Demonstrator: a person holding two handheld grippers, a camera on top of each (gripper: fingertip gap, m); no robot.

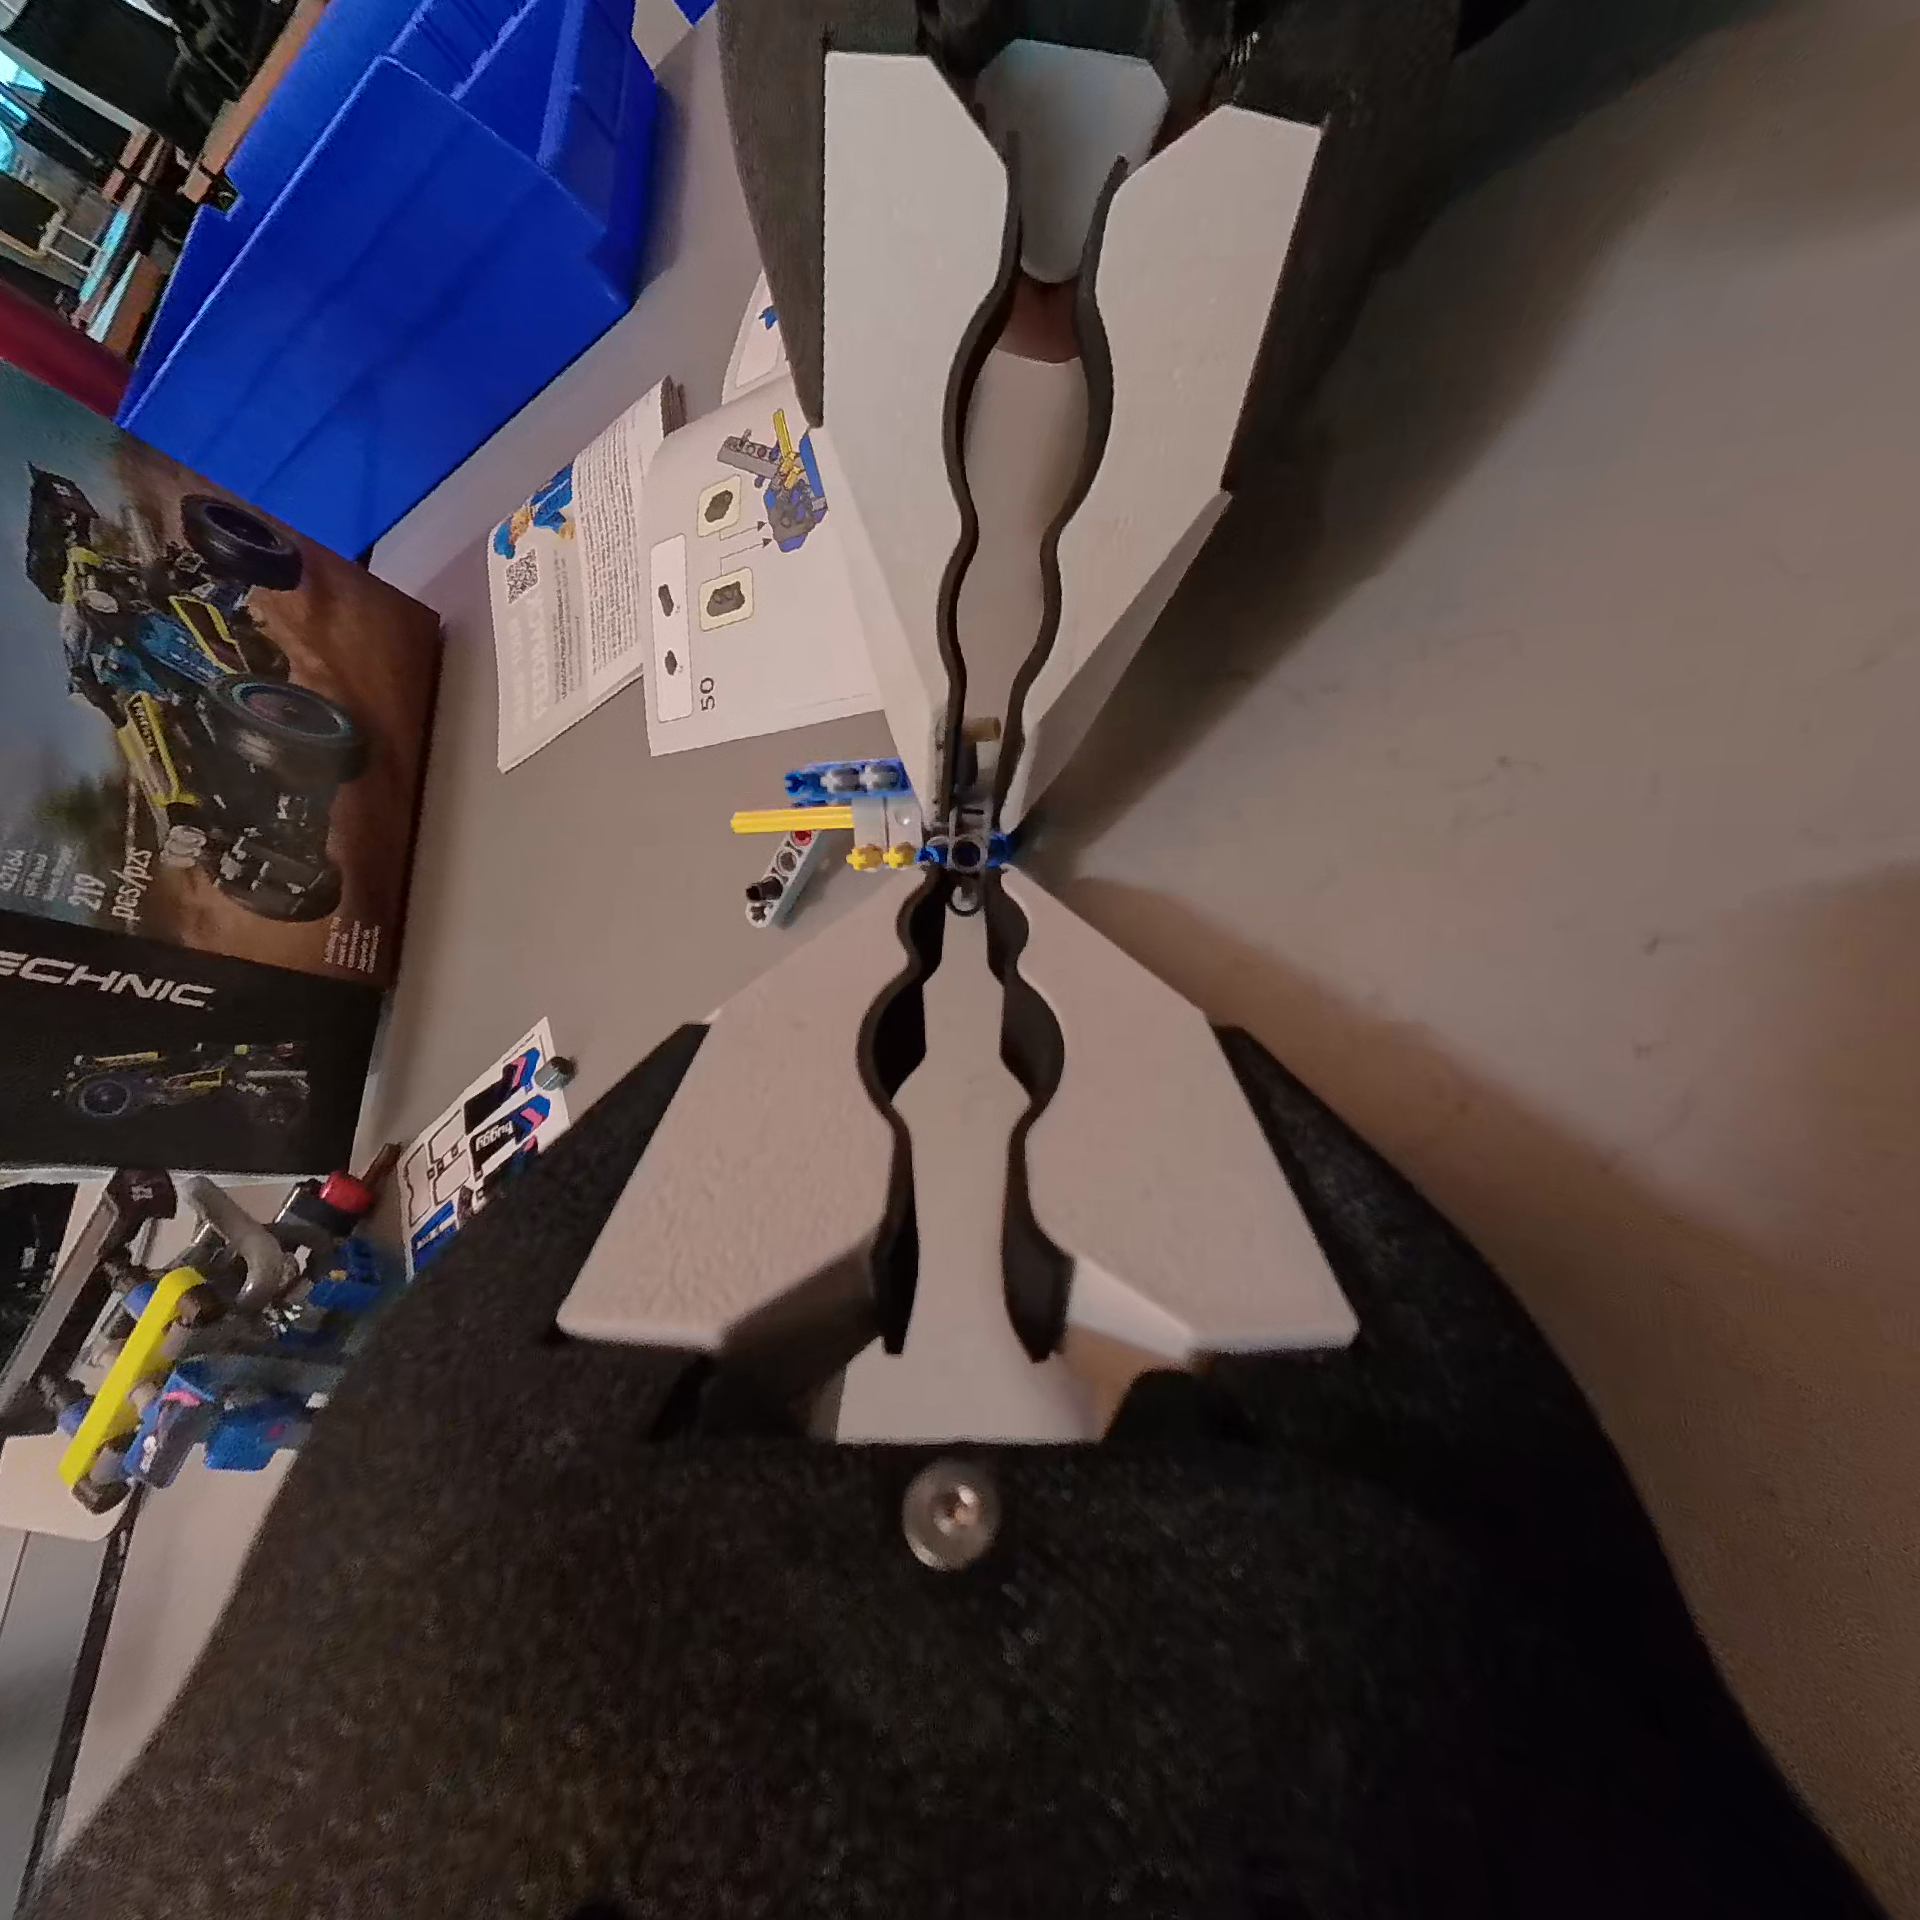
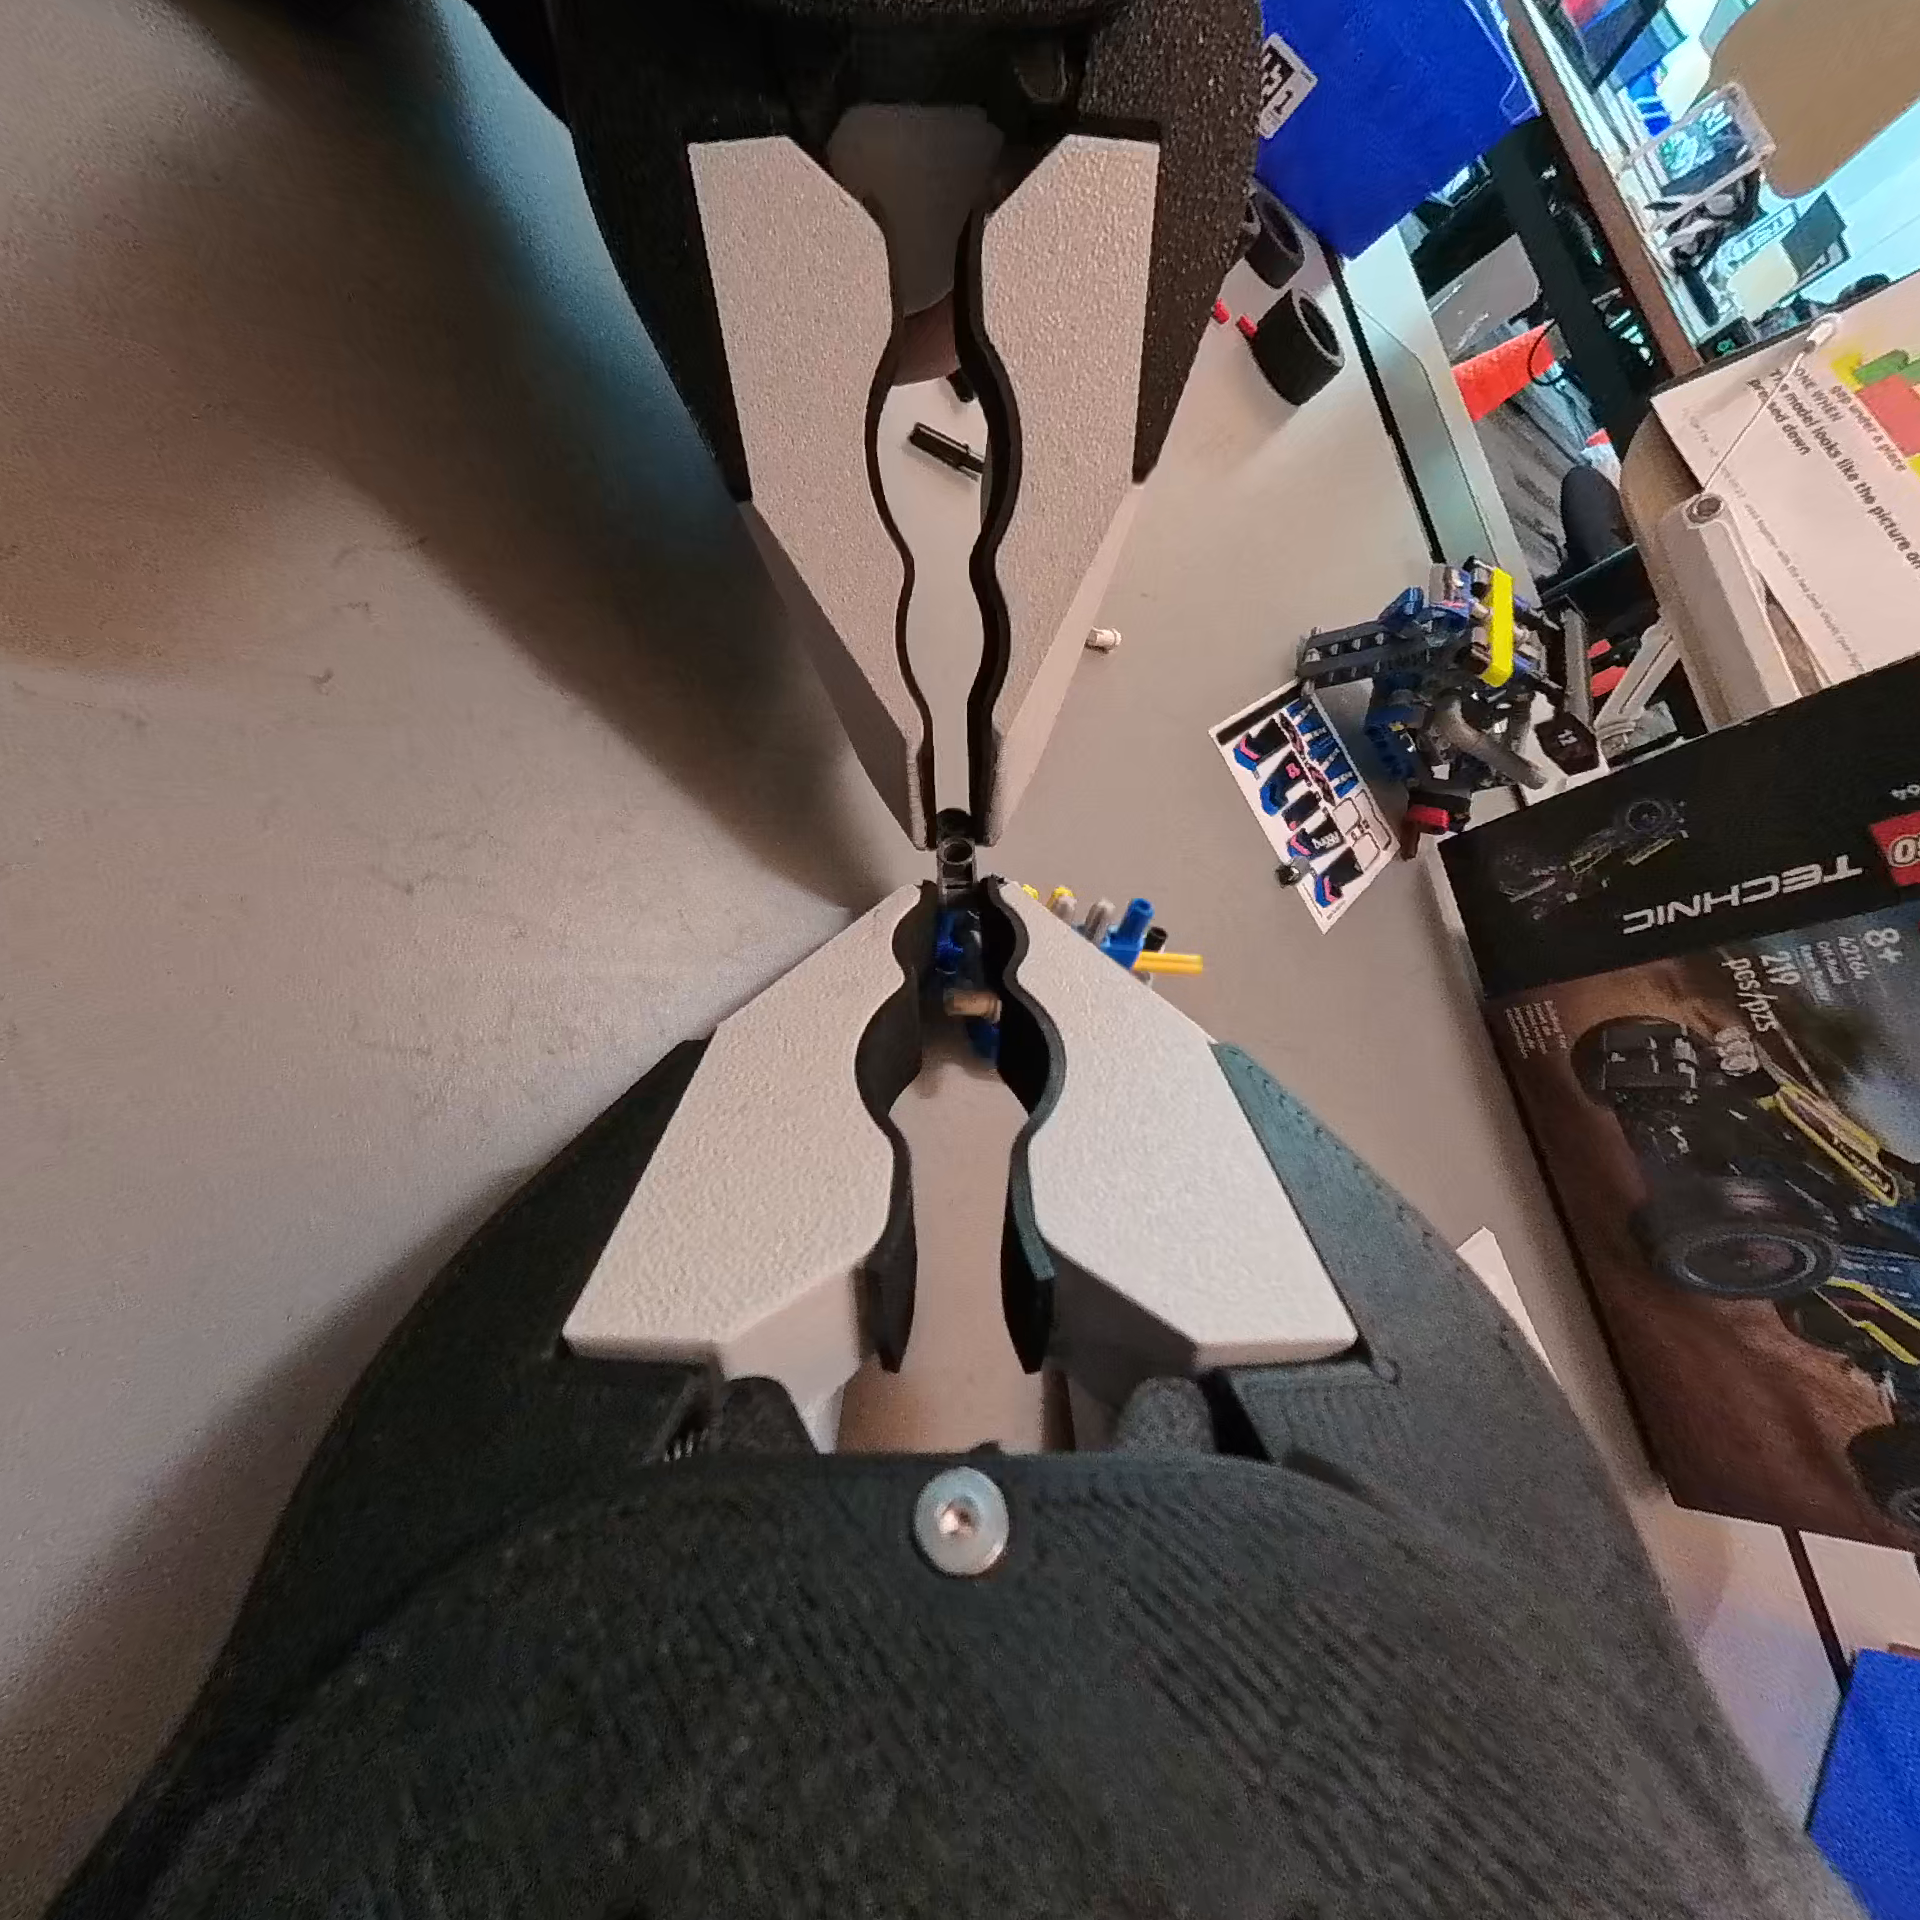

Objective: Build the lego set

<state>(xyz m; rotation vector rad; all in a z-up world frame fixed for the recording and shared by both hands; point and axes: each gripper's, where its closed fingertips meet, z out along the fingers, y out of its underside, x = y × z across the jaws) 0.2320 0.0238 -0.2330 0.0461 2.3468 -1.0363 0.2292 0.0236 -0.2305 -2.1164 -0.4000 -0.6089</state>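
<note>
Grippers meet tip to tip above the counter (image 1: 1558, 520). Left gripper (image 1: 961, 894) is pinched narrow on the small blue-grey subassembly (image 1: 961, 852), which carries a yellow axle (image 1: 790, 821) sticking out sideways. Right gripper (image 2: 961, 935) is closed onto the same cluster from the opposite side, with a black connector piece (image 2: 954, 857) at the joint between both tips. Likely step: pressing that connector home. Do it well by keeping both grips square, pushing straight along the pin axis, no twisting, and keeping clear of the axle. Farther off: instruction booklet (image 1: 727, 582), sticker sheet (image 2: 1309, 810), partly built buggy (image 2: 1455, 686), set box (image 1: 208, 707), blue bins (image 1: 395, 260), loose tyres (image 2: 1299, 353).
</note>
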